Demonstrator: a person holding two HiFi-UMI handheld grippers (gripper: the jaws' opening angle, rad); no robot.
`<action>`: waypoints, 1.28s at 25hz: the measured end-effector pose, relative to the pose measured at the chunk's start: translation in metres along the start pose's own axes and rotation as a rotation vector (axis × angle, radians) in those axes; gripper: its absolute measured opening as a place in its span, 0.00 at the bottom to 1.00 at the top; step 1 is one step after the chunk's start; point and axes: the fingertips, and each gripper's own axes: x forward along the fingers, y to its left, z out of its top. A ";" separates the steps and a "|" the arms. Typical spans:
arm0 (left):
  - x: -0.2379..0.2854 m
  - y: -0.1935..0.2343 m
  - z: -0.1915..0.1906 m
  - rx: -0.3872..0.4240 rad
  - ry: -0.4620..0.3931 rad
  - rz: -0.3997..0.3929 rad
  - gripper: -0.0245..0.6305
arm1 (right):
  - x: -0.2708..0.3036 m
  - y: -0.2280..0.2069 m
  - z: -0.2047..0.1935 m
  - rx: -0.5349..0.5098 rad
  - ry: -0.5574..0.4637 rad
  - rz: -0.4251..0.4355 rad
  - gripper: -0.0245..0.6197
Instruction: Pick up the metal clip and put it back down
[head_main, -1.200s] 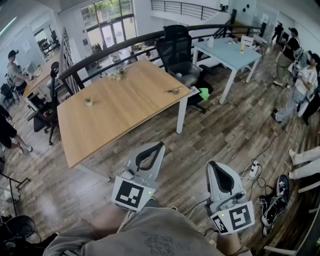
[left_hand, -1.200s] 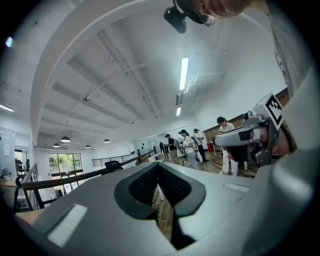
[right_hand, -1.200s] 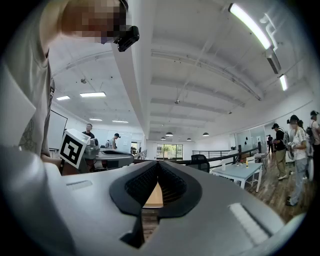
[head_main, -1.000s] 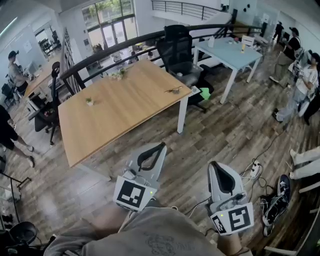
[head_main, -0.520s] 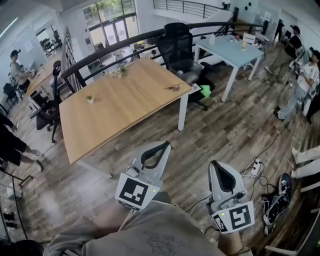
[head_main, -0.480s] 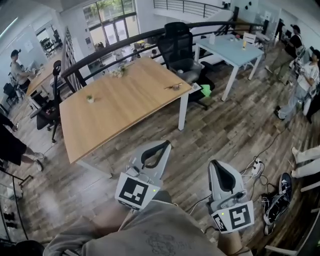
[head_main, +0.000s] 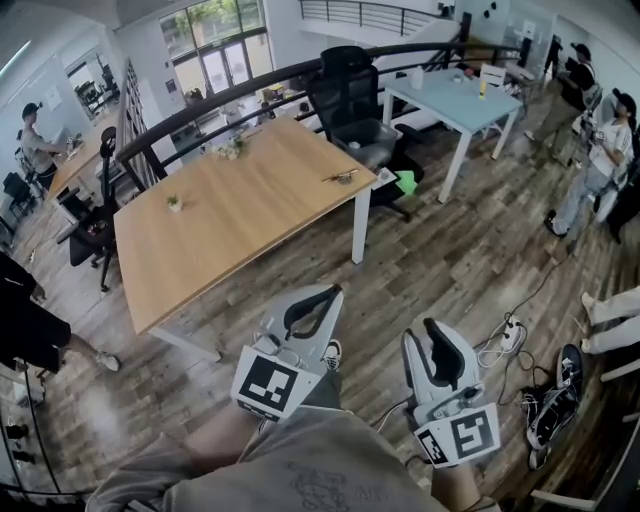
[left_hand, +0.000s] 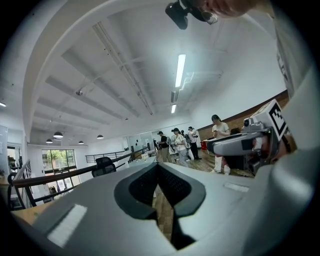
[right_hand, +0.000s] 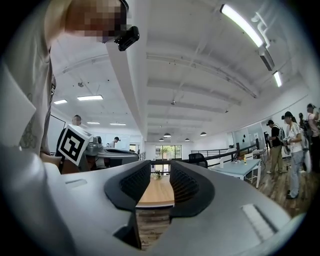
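The right gripper (right_hand: 160, 177) has its jaws spread; they have just been opening, and nothing sits between them. Through the gap, the right gripper view shows only the far-off wooden table (right_hand: 156, 195). The left gripper (left_hand: 157, 165) has its jaws pressed together at the tips, with nothing pinched; only a thin strip of floor shows through the slit below the tips.

In the head view, the left gripper (head_main: 328, 293) and the right gripper (head_main: 430, 328) are held side by side and close to the person's body, above the wooden floor (head_main: 450, 250). Both point out towards the table (head_main: 240, 220), and neither touches anything. The square-marker cubes sit at their near ends.

The metal clip (head_main: 343, 177) lies on the table top near the far right corner, just inside the edge. It is well apart from both grippers. A small potted plant (head_main: 175, 203) stands on the same table towards its left side.

Behind the table's far corner is a black office chair (head_main: 350, 100), and to the right of that a pale blue table (head_main: 450, 100). A power strip (head_main: 508, 333) with cables lies on the floor to the right of the right gripper. People (head_main: 600, 170) stand at the right edge of the room.
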 end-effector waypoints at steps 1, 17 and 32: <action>0.003 0.002 -0.001 -0.001 0.001 0.000 0.04 | 0.002 -0.002 0.000 0.001 0.001 -0.002 0.20; 0.084 0.080 -0.043 -0.064 0.036 0.039 0.04 | 0.106 -0.067 -0.031 -0.008 0.072 0.010 0.20; 0.213 0.260 -0.079 -0.103 0.067 0.066 0.04 | 0.321 -0.133 -0.039 -0.023 0.136 0.039 0.20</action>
